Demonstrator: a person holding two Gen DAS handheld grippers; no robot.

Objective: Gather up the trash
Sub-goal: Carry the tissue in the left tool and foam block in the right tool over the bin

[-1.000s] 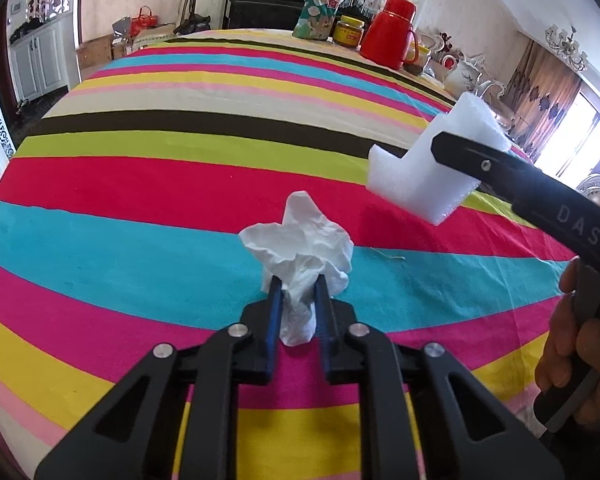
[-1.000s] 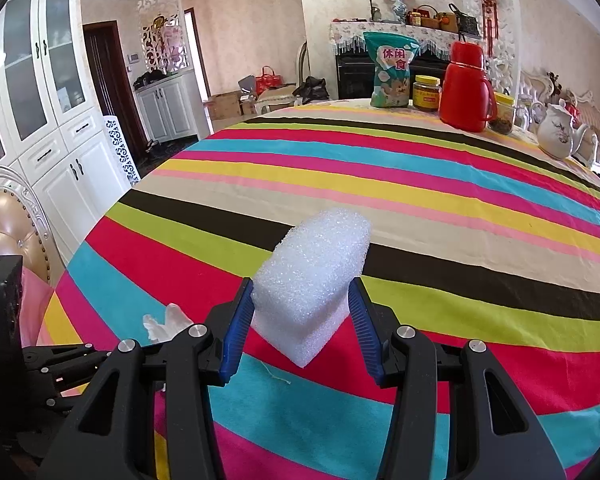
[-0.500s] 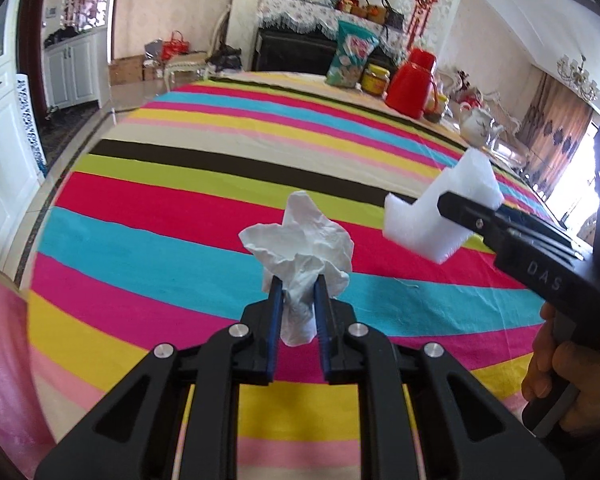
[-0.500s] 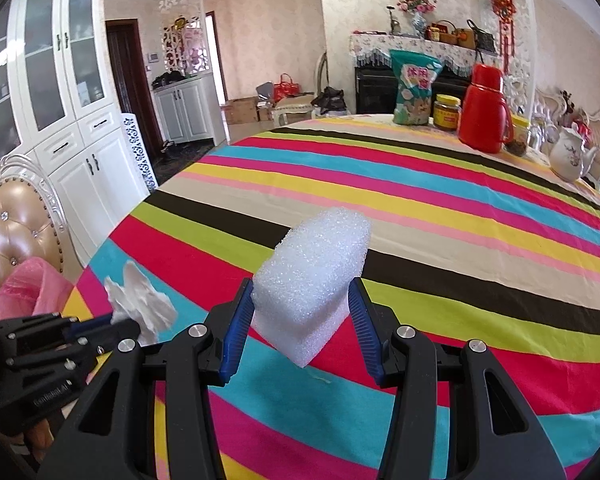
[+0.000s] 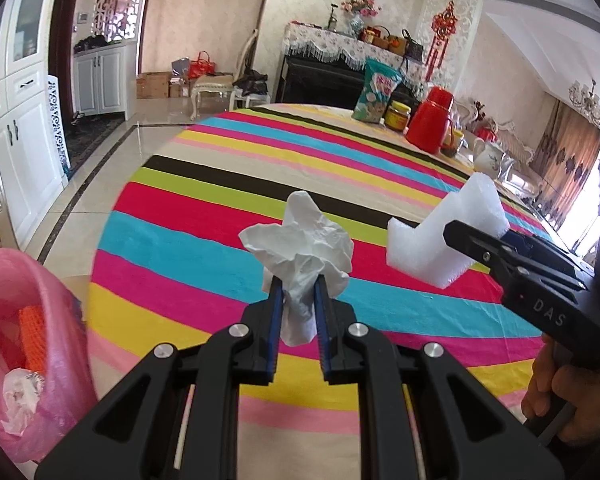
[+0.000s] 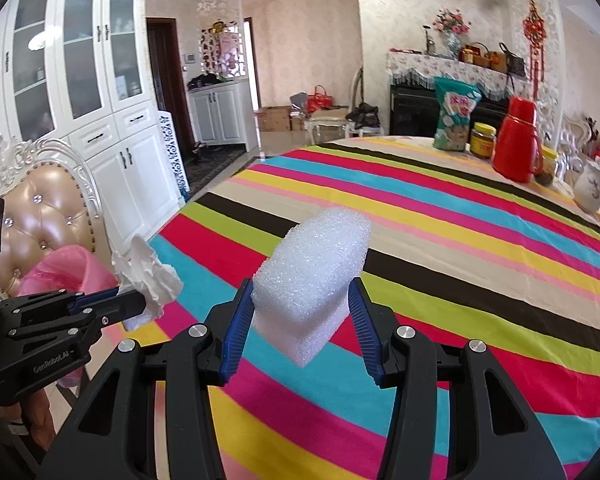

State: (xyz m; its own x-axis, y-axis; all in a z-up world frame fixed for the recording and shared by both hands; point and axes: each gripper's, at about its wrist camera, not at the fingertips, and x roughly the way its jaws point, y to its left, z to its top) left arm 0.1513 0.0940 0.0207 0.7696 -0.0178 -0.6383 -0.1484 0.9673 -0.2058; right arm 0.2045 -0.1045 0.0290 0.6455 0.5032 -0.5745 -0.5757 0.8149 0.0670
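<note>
We see two hand-held grippers raised above a round table (image 5: 204, 216) covered in a cloth of bright stripes. The left gripper (image 5: 296, 292) has its jaws drawn almost fully together on a crumpled white tissue (image 5: 300, 244), which bulges out above the blue pads and hangs a little below them, clear of the cloth. The right gripper (image 6: 300, 304) has its jaws set moderately apart and pressed against the two flat sides of a white foam block (image 6: 312, 276); the block tilts up and away from the camera and touches nothing else.

In the left wrist view we find the right gripper entering from the right edge, with the foam block (image 5: 440, 236) level with the tissue and just beside it, and a hand (image 5: 568, 396) gripping the handle below. In the right wrist view the left gripper (image 6: 140, 300) reaches in from the left edge with the tissue (image 6: 148, 276) at its tip.

A pink trash bag (image 5: 32, 344) stands off the table's near-left edge (it holds white crumpled paper and something orange). From the right wrist view the bag (image 6: 68, 268) lies behind the tissue, in front of a padded chair (image 6: 40, 216).

At the table's far side stand a snack bag (image 6: 456, 120), a yellow-lidded jar (image 6: 483, 140), a red thermos (image 6: 516, 144) and a white teapot (image 6: 590, 188).
</note>
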